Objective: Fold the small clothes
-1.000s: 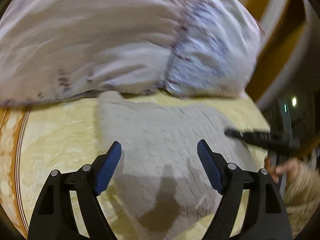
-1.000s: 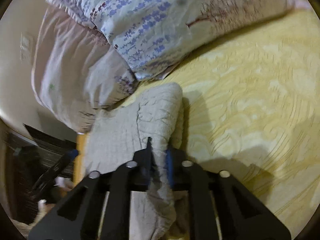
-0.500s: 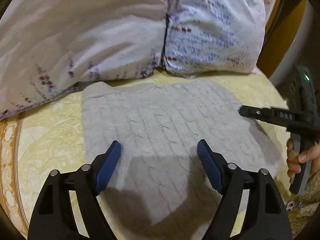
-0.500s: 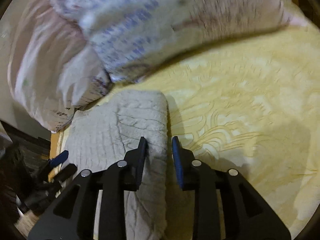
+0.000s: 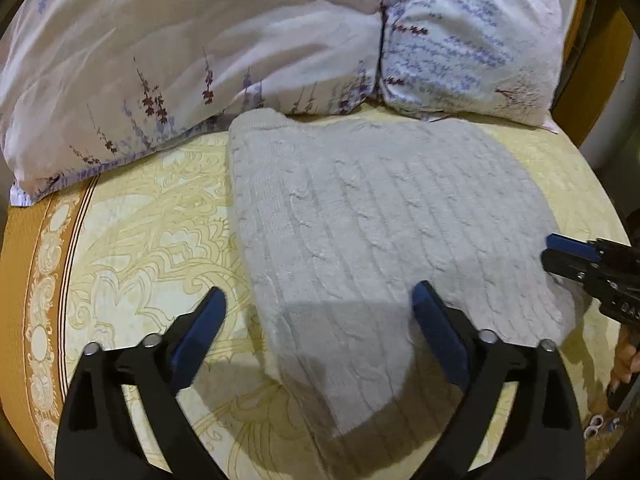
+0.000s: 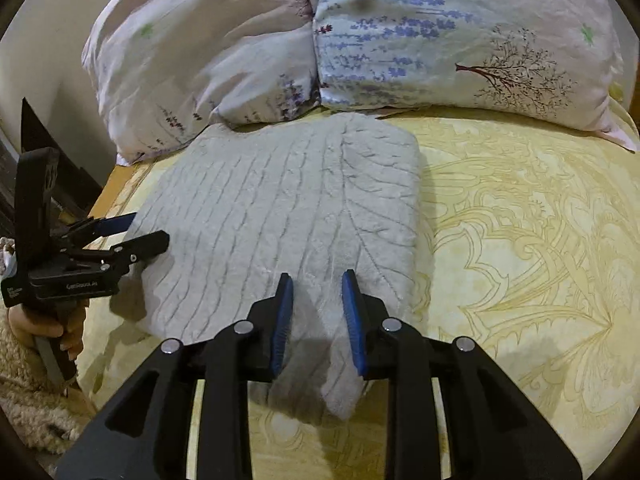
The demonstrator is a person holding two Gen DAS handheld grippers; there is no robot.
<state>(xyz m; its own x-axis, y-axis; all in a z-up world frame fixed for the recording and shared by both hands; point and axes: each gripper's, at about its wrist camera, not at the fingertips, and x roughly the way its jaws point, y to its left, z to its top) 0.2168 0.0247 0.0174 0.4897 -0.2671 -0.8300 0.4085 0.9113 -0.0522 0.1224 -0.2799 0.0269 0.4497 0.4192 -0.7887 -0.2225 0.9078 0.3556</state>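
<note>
A pale grey cable-knit sweater (image 5: 380, 220) lies folded flat on the yellow patterned bedspread (image 5: 152, 220), its far edge against the pillows. My left gripper (image 5: 318, 308) hovers over its near left corner with jaws opening wide and nothing gripped; one finger is above the bedspread, the other above the knit. In the right wrist view the sweater (image 6: 288, 200) shows a folded flap along its right side. My right gripper (image 6: 317, 282) stands narrowly open over that flap's near end, pads clear of the fabric. The right gripper (image 5: 580, 260) also shows at the sweater's right edge, the left gripper (image 6: 136, 230) at its left.
Two floral pillows (image 5: 200, 40) (image 5: 472, 48) lie along the far side behind the sweater. An orange border (image 5: 24, 280) marks the bed's left edge. A hand (image 6: 44, 324) grips the left tool's handle. Bare bedspread (image 6: 520, 260) stretches to the right of the sweater.
The right gripper let go of the sweater's folded edge and its jaws parted. The flap now lies flat. The left jaws widened and the left gripper dipped toward the sweater.
</note>
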